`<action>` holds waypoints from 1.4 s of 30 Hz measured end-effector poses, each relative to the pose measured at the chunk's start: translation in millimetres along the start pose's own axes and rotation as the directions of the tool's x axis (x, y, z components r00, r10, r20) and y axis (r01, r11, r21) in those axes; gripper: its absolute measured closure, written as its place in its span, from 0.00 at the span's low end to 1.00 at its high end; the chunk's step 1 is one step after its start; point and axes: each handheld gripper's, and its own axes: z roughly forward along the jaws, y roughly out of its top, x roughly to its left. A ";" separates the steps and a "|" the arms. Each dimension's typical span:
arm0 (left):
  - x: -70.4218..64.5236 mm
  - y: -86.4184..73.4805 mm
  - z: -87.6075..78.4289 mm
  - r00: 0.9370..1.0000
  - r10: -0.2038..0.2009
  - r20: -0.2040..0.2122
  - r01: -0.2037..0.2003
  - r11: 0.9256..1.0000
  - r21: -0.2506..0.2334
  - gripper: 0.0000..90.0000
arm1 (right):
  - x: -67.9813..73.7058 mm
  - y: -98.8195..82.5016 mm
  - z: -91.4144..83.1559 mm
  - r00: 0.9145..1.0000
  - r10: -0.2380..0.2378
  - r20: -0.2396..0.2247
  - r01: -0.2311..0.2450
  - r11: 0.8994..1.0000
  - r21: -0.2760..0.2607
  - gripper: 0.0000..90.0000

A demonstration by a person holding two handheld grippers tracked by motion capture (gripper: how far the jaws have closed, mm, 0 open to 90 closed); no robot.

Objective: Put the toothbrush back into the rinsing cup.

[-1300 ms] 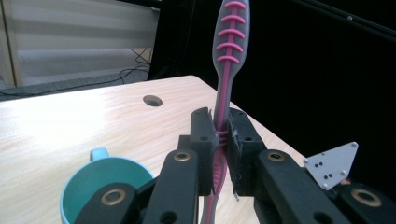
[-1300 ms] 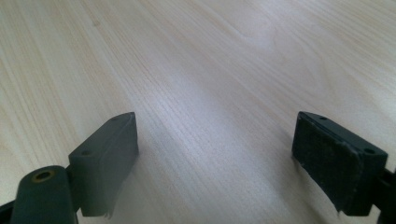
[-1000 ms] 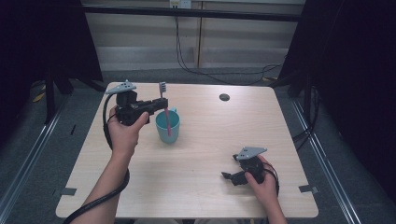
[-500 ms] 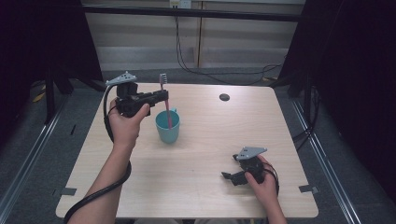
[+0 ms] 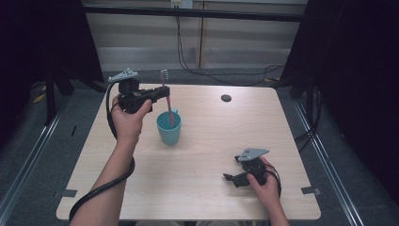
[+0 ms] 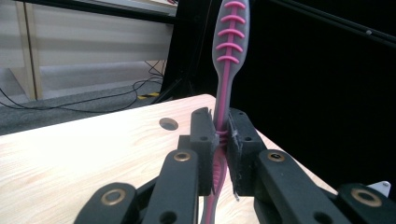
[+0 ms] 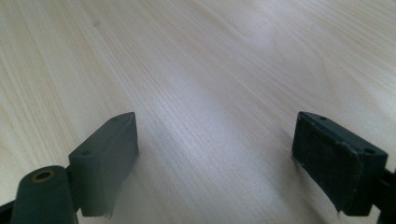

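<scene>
Pink toothbrush point(image 6: 227, 70) clamped upright in left tool point(image 5: 162, 92), lower end inside teal cup point(image 5: 168, 128) on worktop point(image 5: 202, 155). Right tool point(image 5: 234, 178) rests near front right, jaws apart, nothing between. Light wood-grain surface with round dark hole point(image 5: 226, 98); dark curtains, cables on grey floor behind.

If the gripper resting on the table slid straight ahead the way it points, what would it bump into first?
Probably nothing: the right gripper points left along the table, jaws open, and its own view shows bare wood ahead. The teal cup sits farther back, seemingly off that line.
</scene>
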 end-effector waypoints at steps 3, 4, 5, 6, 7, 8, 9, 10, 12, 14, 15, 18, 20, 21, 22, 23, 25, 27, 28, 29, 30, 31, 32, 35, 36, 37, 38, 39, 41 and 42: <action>1.8 0.8 1.0 1.000 0.000 -0.004 0.000 1.000 -0.002 0.92 | 0.0 0.0 0.0 1.000 0.000 0.000 0.000 1.000 0.000 0.16; 2.3 0.9 1.3 1.000 0.002 -0.008 -0.002 1.000 -0.001 0.92 | 0.1 0.0 0.0 1.000 0.001 0.000 -0.001 1.000 0.000 0.16; 3.4 1.2 1.8 1.000 0.002 -0.009 -0.002 1.000 -0.001 0.92 | 0.0 0.0 0.0 1.000 0.000 0.000 0.000 1.000 0.000 0.16; 3.4 1.2 1.8 1.000 0.002 -0.009 -0.002 1.000 -0.001 0.92 | 0.0 0.0 0.0 1.000 0.000 0.000 0.000 1.000 0.000 0.16; 4.6 1.4 2.6 1.000 0.001 -0.011 -0.001 1.000 -0.004 0.92 | 0.1 0.0 0.0 1.000 0.001 0.000 -0.001 1.000 0.000 0.16; 4.8 1.5 3.1 1.000 -0.001 -0.014 0.001 1.000 -0.004 0.92 | 0.0 0.0 0.0 1.000 0.000 0.000 0.000 1.000 0.000 0.16; 4.8 1.5 3.1 1.000 -0.001 -0.014 0.001 1.000 -0.004 0.92 | 0.0 0.0 0.0 1.000 0.000 0.000 0.000 1.000 0.000 0.16; 6.8 1.7 4.5 1.000 0.001 -0.015 -0.001 1.000 -0.001 0.92 | 0.0 0.0 0.0 1.000 0.000 0.000 0.000 1.000 0.000 0.16; 7.8 2.0 5.7 1.000 -0.009 -0.016 0.009 1.000 -0.009 0.92 | 0.0 0.0 0.0 1.000 0.001 0.000 -0.001 1.000 0.000 0.16; 8.3 2.6 6.3 1.000 -0.003 -0.016 0.003 1.000 -0.006 0.92 | 0.0 0.0 0.0 1.000 0.000 0.000 0.000 1.000 0.000 0.16; 8.4 2.9 6.5 1.000 0.004 -0.025 -0.004 1.000 -0.005 0.92 | 0.1 0.0 0.0 1.000 0.001 0.000 -0.001 1.000 0.000 0.16; 10.3 3.9 6.9 1.000 0.001 -0.032 -0.002 1.000 -0.013 0.92 | 0.1 0.0 0.0 1.000 0.001 0.000 -0.001 1.000 0.000 0.16; 11.8 4.3 6.7 0.999 0.002 -0.034 -0.003 1.000 -0.011 0.92 | 0.0 0.0 0.0 1.000 0.000 0.000 0.000 1.000 0.000 0.16; 13.4 4.3 6.4 0.999 0.000 -0.042 -0.001 1.000 -0.019 0.92 | 0.1 0.0 0.0 1.000 0.001 0.000 -0.001 1.000 0.001 0.16; 14.3 4.3 6.7 0.999 -0.003 -0.039 0.003 1.000 -0.020 0.92 | 0.1 0.0 0.0 1.000 0.000 0.000 0.000 1.000 0.000 0.16; 15.3 4.0 6.8 0.999 0.000 -0.045 -0.001 1.000 -0.017 0.92 | 0.0 0.0 0.0 1.000 0.000 0.000 0.000 1.000 0.000 0.16; 16.8 2.7 8.3 0.999 0.004 -0.049 -0.005 1.000 -0.020 0.92 | 0.1 0.0 0.0 1.000 0.000 0.000 0.000 1.000 0.000 0.16; 18.0 1.3 9.5 0.999 0.009 -0.051 -0.010 1.000 -0.020 0.92 | 0.1 0.0 0.0 1.000 0.001 0.000 -0.001 1.000 0.000 0.16; 18.0 1.3 9.5 0.999 0.009 -0.051 -0.010 1.000 -0.020 0.92 | 0.1 0.0 0.0 1.000 -0.001 -0.001 0.001 1.000 0.001 0.16; 19.1 -0.2 11.5 0.999 0.009 -0.045 -0.010 1.000 -0.021 0.92 | 0.1 0.0 0.0 1.000 -0.001 -0.001 0.001 1.000 0.001 0.16; 19.4 -1.0 12.3 0.999 0.012 -0.045 -0.013 1.000 -0.023 0.92 | 0.1 0.0 0.0 1.000 -0.001 0.000 0.001 1.000 0.001 0.16; 19.7 -2.0 13.7 0.999 0.008 -0.045 -0.010 1.000 -0.026 0.91 | 0.1 0.0 0.0 1.000 -0.001 -0.001 0.001 1.000 0.001 0.16; 20.3 -2.5 13.9 0.999 0.015 -0.045 -0.016 1.000 -0.016 0.92 | 0.0 -0.1 0.0 1.000 -0.002 0.000 0.002 1.000 0.000 0.16; 20.7 -4.7 16.6 0.998 0.018 -0.054 -0.019 1.000 -0.020 0.92 | 0.0 -0.1 0.0 1.000 -0.002 0.000 0.002 1.000 0.000 0.16; 21.3 -5.3 16.8 0.998 0.021 -0.059 -0.022 1.000 -0.020 0.91 | 0.0 -0.1 0.0 1.000 -0.002 0.000 0.002 1.000 0.001 0.16; 21.5 -6.0 17.3 0.998 0.020 -0.063 -0.021 1.000 -0.021 0.92 | 0.0 -0.1 0.0 1.000 -0.002 0.000 0.002 1.000 0.000 0.16; 21.5 -6.0 17.3 0.998 0.020 -0.063 -0.021 1.000 -0.021 0.91 | 0.0 -0.1 0.0 1.000 -0.002 0.000 0.002 1.000 0.000 0.16; 22.5 -7.4 18.3 0.997 0.024 -0.074 -0.026 1.000 -0.017 0.91 | 0.1 -0.1 0.0 1.000 -0.001 0.000 0.001 1.000 0.000 0.16; 24.0 -9.0 19.2 0.996 0.025 -0.082 -0.027 0.999 -0.017 0.91 | 0.1 -0.1 0.0 1.000 -0.001 0.000 0.001 1.000 0.000 0.16; 24.8 -10.0 19.4 0.995 0.028 -0.091 -0.030 0.999 -0.017 0.91 | 0.1 -0.1 0.0 1.000 -0.001 0.000 0.001 1.000 0.000 0.16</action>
